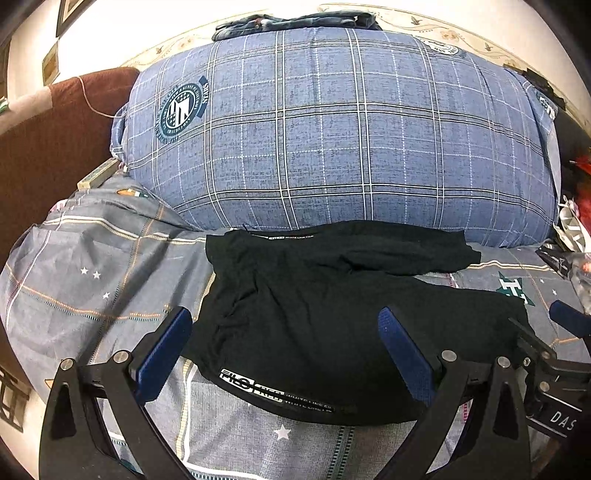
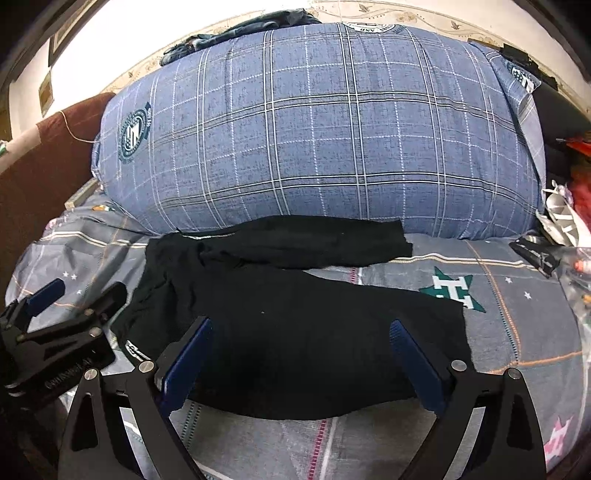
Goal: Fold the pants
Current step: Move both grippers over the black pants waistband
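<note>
The black pants (image 1: 325, 325) lie flat on the bed (image 1: 110, 277), on a grey patterned sheet with stars and stripes. The waistband end is at the left in both views; a white printed label runs along the near edge at that end. The two legs extend to the right. The near leg lies broad and flat; the far leg lies narrower, just in front of a large blue plaid pillow (image 1: 332, 129), its upper edge touching or nearly touching the pillow base. The legs diverge toward the right, with a strip of sheet visible between them.

The left gripper (image 1: 284, 321) hovers over the waistband end of the pants. Its blue-padded fingers (image 1: 166, 350) are spread wide apart, with nothing clamped between them. One finger is seen over the sheet just beside the left edge of the pants; the other is seen over the black fabric. Whether either pad touches the cloth cannot be determined.

The right gripper (image 2: 301, 330) hovers over the near leg, to the right of the left gripper. Its fingers (image 2: 417, 369) are likewise spread wide and hold nothing. Both are seen against the black fabric.

A dark garment (image 1: 295, 24) lies on top of the pillow. A brown upholstered surface (image 1: 44, 147) borders the bed at the left.
</note>
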`<state>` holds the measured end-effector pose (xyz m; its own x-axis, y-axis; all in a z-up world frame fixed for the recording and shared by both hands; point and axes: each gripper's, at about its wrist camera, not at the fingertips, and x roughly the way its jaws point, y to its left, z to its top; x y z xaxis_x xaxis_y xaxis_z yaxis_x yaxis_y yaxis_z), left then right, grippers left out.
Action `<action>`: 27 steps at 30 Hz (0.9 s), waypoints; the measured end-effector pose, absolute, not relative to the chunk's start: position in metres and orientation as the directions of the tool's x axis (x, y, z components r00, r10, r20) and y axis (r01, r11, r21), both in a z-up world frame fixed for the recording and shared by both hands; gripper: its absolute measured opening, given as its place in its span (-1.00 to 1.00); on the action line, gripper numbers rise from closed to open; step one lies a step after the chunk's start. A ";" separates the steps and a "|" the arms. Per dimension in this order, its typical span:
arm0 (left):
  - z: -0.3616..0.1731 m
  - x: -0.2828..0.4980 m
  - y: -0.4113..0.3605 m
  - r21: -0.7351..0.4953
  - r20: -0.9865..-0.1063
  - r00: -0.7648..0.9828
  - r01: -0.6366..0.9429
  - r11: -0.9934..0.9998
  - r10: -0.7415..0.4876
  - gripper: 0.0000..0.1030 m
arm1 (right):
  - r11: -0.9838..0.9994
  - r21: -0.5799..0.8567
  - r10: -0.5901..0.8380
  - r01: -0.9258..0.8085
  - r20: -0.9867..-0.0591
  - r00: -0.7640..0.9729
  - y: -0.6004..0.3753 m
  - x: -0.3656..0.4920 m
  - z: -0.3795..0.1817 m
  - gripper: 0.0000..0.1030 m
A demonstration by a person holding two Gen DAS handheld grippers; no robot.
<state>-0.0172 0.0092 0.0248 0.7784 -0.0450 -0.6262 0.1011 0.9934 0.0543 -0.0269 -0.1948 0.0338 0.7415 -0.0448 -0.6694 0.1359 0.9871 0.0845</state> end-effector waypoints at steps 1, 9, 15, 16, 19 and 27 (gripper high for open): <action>0.024 -0.017 0.011 0.044 -0.628 0.777 0.102 0.994 -0.052 0.98 | 0.987 0.078 -0.051 0.140 -0.672 0.739 -0.195 -0.027 0.033 0.86; 0.024 -0.018 0.010 0.056 -0.626 0.779 0.098 0.994 -0.042 0.98 | 0.985 0.049 -0.086 0.166 -0.695 0.714 -0.200 -0.028 0.034 0.81; 0.022 -0.014 0.013 0.082 -0.631 0.776 0.088 0.993 -0.017 0.98 | 0.978 -0.010 -0.151 0.206 -0.716 0.681 -0.200 -0.023 0.030 0.63; 0.021 -0.013 0.014 0.095 -0.630 0.777 0.079 0.992 -0.002 0.98 | 0.976 -0.039 -0.177 0.215 -0.718 0.673 -0.198 -0.022 0.027 0.61; 0.017 -0.010 0.018 0.099 -0.643 0.766 0.063 0.993 0.015 0.98 | 0.976 -0.055 -0.184 0.209 -0.722 0.667 -0.196 -0.020 0.025 0.59; 0.016 -0.010 0.023 0.073 -0.654 0.756 0.053 0.996 0.007 0.98 | 0.967 0.236 0.112 0.096 -0.734 0.670 -0.211 -0.017 0.023 0.60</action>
<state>-0.0097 0.0230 0.0161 0.7561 0.0074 -0.6544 0.0533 0.9959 0.0728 -0.0166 -0.2108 0.0229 0.6703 0.1121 -0.7336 0.0964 0.9670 0.2359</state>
